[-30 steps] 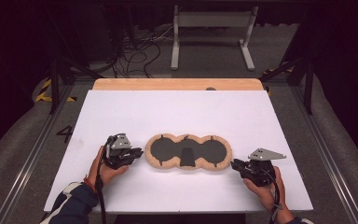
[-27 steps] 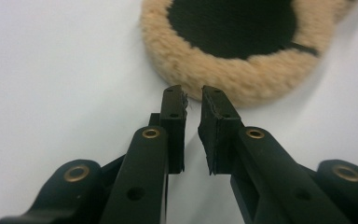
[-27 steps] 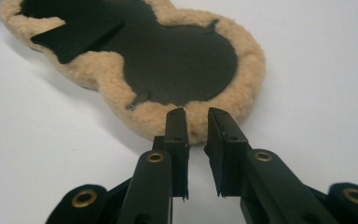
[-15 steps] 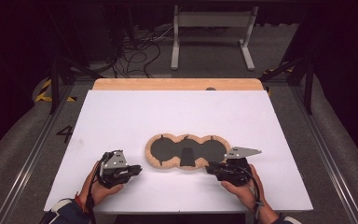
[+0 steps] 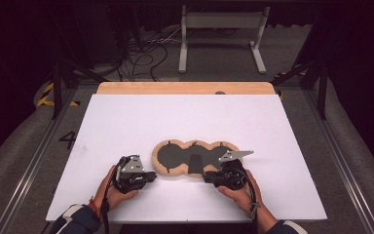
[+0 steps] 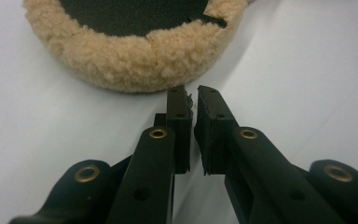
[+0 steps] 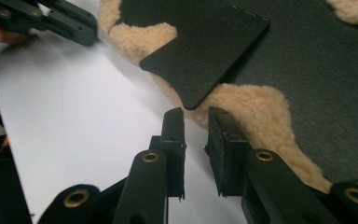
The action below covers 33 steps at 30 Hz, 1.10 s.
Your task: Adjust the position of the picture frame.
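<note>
A three-lobed black pad (image 5: 173, 156) with a tan fleece rim lies flat on the white table (image 5: 126, 122), and a black flap (image 5: 195, 163) sits at its near middle. My left gripper (image 5: 153, 176) rests just off the left lobe's near rim, with its jaws shut and nothing between them. In the left gripper view, my left gripper (image 6: 192, 91) points at the fleece rim (image 6: 130, 65) without touching it. My right gripper (image 5: 207, 178) lies at the near edge below the flap. In the right gripper view, my right gripper (image 7: 196, 114) is open by a narrow gap and empty, just short of the fleece (image 7: 251, 100) under the flap (image 7: 205, 51).
A wooden strip (image 5: 185, 87) runs along the table's far edge. Beyond it a metal stand (image 5: 221, 29) and cables (image 5: 141, 46) sit on the dark floor. Metal rails (image 5: 343, 161) flank the table. My left gripper (image 7: 86, 28) lies at the top left of the right gripper view.
My right gripper has slid left along the pad's near edge, from the right lobe to below the flap. My left gripper has drawn back toward the near edge, off the left lobe.
</note>
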### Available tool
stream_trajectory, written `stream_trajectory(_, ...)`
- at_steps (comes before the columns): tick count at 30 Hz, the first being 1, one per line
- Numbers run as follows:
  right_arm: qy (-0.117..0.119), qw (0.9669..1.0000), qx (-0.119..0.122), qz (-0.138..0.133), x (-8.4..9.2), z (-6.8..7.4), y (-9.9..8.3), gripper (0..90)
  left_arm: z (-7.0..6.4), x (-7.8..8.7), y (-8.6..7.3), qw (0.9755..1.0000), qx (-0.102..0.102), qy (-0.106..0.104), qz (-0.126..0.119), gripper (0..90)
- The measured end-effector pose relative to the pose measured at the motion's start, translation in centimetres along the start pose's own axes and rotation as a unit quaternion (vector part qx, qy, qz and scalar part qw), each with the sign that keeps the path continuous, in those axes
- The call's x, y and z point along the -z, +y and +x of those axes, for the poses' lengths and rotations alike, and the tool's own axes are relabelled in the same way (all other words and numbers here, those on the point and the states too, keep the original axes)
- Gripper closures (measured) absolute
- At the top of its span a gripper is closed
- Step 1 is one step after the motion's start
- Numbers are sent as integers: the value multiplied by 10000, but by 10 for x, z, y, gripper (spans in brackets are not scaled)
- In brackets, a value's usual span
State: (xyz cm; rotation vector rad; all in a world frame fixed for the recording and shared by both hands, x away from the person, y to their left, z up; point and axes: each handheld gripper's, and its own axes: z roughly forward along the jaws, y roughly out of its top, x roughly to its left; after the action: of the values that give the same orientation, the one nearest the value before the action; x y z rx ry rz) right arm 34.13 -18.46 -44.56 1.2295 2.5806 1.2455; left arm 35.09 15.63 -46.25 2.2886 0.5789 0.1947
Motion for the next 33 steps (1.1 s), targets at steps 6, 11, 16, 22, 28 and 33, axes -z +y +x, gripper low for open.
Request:
stream_trajectory(6, 276, 9994, -160, -109, -4, -2, 5, 750, 3, -6, 4, 10000, -28, -42, -13, 851)
stream_trajectory(11, 695, 9954, -615, -219, -4, -9, 5, 639, 4, -3, 2, 10000, -15, -36, -32, 848)
stream_trajectory(16, 1111, 9839, -1358, -334, -4, -17, 6, 577, 9, 8, -3, 9998, 78, 103, -154, 830)
stream_trajectory(22, 1726, 9527, -2465, -437, -8, -32, 3, 566, 18, 18, -6, 9985, 259, 306, -385, 799)
stream_trajectory(28, 1709, 9417, -2844, -554, -12, -35, 5, 624, 22, 19, -4, 9981, 247, 372, -425, 770)
stream_trajectory(33, 1662, 9361, -3032, -649, -18, -35, 8, 633, 28, 17, -3, 9981, 289, 390, -391, 738)
